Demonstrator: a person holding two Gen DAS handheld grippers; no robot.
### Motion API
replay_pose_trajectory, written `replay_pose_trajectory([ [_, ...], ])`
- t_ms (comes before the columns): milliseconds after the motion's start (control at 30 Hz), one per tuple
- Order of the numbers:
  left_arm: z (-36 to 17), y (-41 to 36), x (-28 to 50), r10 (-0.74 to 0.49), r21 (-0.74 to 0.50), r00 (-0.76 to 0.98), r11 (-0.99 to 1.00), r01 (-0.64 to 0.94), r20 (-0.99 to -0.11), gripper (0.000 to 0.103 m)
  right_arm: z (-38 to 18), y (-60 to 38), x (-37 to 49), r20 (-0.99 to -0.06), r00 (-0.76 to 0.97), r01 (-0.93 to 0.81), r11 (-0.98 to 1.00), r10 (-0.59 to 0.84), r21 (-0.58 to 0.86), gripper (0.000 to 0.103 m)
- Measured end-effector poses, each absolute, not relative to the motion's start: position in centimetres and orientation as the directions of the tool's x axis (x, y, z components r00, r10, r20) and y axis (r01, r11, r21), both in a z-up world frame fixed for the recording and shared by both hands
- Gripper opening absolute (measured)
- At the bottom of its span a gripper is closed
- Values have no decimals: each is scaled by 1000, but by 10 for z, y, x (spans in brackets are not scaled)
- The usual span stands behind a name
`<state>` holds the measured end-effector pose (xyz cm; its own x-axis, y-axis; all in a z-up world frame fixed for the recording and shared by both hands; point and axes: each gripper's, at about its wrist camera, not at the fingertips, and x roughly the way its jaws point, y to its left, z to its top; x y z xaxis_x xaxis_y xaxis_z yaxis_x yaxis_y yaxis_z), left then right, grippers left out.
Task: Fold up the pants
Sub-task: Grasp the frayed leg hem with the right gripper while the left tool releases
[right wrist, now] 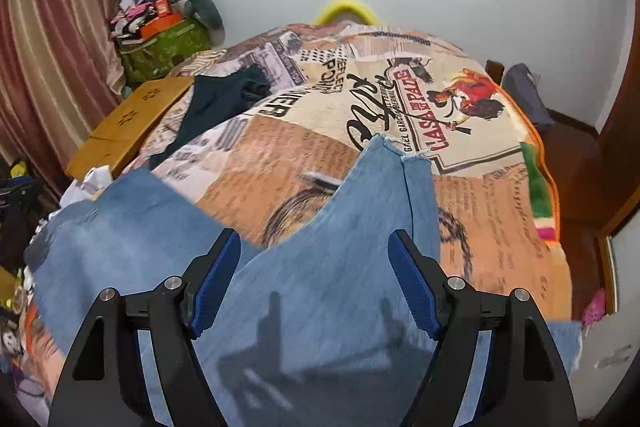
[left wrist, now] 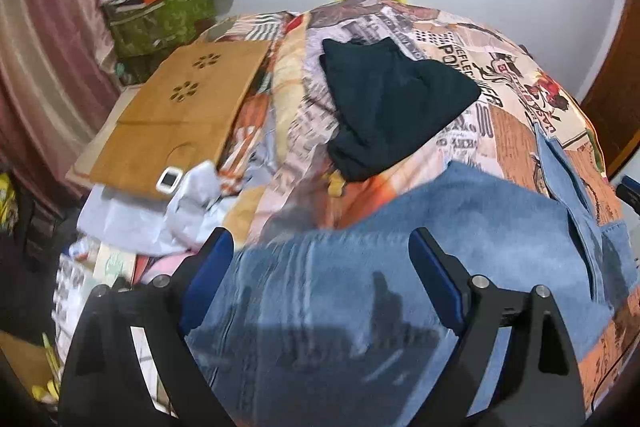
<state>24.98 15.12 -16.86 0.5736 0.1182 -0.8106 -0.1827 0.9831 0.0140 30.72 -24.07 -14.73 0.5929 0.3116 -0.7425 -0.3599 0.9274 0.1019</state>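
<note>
**user_a:** On the near part of the bed, the jeans point(right wrist: 344, 267) are spread over the printed blanket point(right wrist: 500, 211). Light blue denim, faded in streaks. In the right wrist view a leg runs away from the camera and ends in a frayed, raw-cut hem at the far end, with a small notch in it. Anyone see how the grippers stand?

**user_b:** Both wide. The left gripper point(left wrist: 322, 247) has its blue pads spread well apart with denim showing between them, nothing pinched. Same for the right gripper point(right wrist: 314, 251): fingers open, hanging over the fabric, their shadows falling on the cloth just below. Can't tell if either actually touches the denim.

**user_a:** Left wrist view is kinda blurry, but the jeans point(left wrist: 400, 247) fill the near side, and a narrower strip of denim runs up the right, lying on the blanket point(left wrist: 512, 131).

**user_b:** Yep. Farther back there's a dark folded garment point(left wrist: 392, 107) on the blanket, apart from the jeans. Left of it sits a wooden board point(left wrist: 180, 115) with flower-shaped cutouts, and at its near edge a small white device point(left wrist: 170, 179).
</note>
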Motion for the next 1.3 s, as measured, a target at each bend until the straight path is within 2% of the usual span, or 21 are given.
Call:
replay_pose_trajectory([
  [433,-207,132,321,117,82,517,993,-90,-848,91,-228,-248,463,-857,465,-221,967,222,131,72],
  [567,-216,129,326,123,98,504,992,-76,-855,91,-241,-244,486,-871,450,-193,973,199,123,70],
  [700,-222,126,332,119,98,488,993,-69,-865,91,-246,-245,492,-861,451,-169,970,236,178,68],
  [767,-223,121,333,124,108,484,992,-61,-866,91,-247,-248,493,-850,443,-170,957,286,233,57],
  [800,-223,118,333,124,111,484,992,-56,-866,91,-247,-248,495,-847,443,-166,955,294,245,45],
  [833,-223,114,333,120,110,483,993,-48,-868,91,-246,-247,494,-845,447,-160,956,293,246,28],
  [900,-224,107,332,108,105,477,994,-34,-872,91,-243,-244,490,-851,447,-162,961,275,226,11],
  [1000,-223,94,328,96,103,470,995,-11,-878,91,-236,-245,485,-849,456,-175,962,268,209,7],
  [1300,-218,37,309,20,69,451,993,93,-892,91,-117,-333,422,-719,646,-127,965,257,231,6],
])
